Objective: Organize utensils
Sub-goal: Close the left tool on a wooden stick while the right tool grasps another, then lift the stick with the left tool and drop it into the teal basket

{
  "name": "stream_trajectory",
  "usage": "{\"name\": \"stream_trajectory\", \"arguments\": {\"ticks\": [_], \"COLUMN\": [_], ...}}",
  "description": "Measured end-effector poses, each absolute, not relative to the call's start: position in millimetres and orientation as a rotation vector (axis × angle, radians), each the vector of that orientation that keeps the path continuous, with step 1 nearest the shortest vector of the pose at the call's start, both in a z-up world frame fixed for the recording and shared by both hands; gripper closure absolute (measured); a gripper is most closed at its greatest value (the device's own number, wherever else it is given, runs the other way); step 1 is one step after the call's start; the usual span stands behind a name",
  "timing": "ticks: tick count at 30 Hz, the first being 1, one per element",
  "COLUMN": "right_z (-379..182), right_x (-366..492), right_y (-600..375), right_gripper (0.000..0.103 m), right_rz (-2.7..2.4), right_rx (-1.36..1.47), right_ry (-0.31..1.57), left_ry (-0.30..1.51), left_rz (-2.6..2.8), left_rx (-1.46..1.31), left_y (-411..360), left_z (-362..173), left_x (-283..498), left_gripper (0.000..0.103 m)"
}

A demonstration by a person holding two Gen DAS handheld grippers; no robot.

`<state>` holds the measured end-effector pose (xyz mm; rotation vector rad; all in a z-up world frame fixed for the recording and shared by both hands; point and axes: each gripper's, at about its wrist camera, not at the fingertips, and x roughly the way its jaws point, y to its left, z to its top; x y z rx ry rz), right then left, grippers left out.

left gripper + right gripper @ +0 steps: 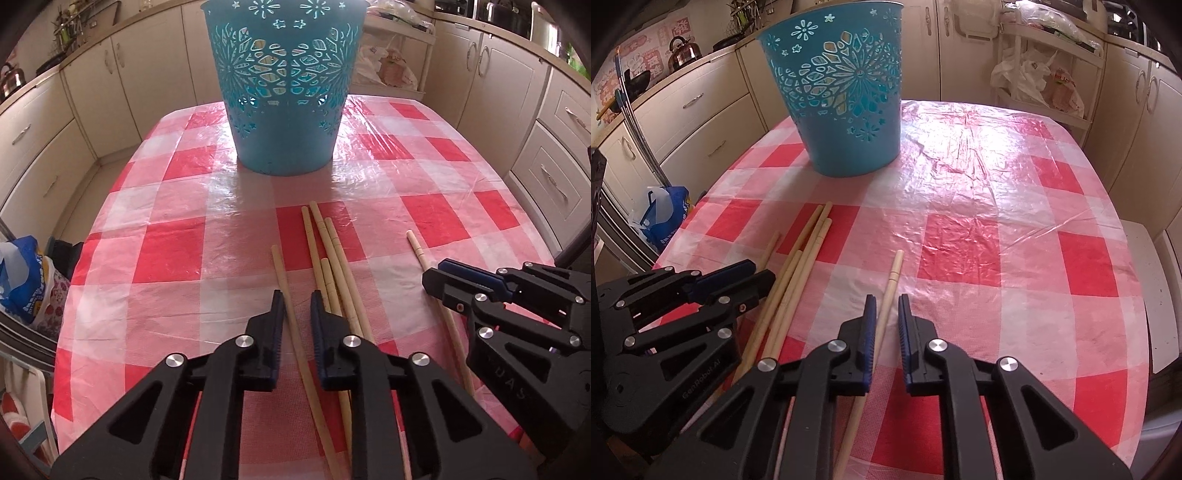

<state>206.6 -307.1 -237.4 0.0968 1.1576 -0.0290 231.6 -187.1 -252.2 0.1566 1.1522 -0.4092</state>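
Both claws sit closed near the blue basket (284, 92): left gripper (297, 301) pinching 1 chopstick (282, 280), right gripper (887, 306) pinching another chopstick (892, 280).

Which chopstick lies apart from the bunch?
The lone chopstick between the right gripper fingers. It lies by itself on the checked tablecloth, while the others overlap in a bundle beside the left gripper.
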Motion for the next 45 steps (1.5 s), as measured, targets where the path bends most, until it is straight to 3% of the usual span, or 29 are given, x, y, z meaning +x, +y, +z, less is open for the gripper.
{"name": "stream_trajectory", "arguments": {"ticks": [2, 9, 16, 32, 45], "right_z": [-237, -238, -238, -237, -237], "right_x": [207, 204, 202, 199, 197], "right_y": [-307, -302, -318, -330, -338], "right_gripper": [0.090, 0.090, 0.097, 0.097, 0.097], "right_rz": [-0.027, -0.039, -0.038, -0.043, -0.057], "right_rx": [0.086, 0.049, 0.151, 0.255, 0.285], "right_ry": [1.160, 1.143, 1.132, 1.118, 1.110], "left_ry": [1.158, 1.182, 1.193, 0.722, 0.593], "left_rz": [-0.420, -0.419, -0.427, -0.491, -0.479], "left_rx": [0.149, 0.168, 0.092, -0.121, -0.174], "left_y": [-184, -187, -177, -138, -126], "left_z": [-252, -253, -252, -133, -92], "left_x": [233, 237, 239, 236, 275], "left_gripper": [0.095, 0.095, 0.099, 0.098, 0.099]}}
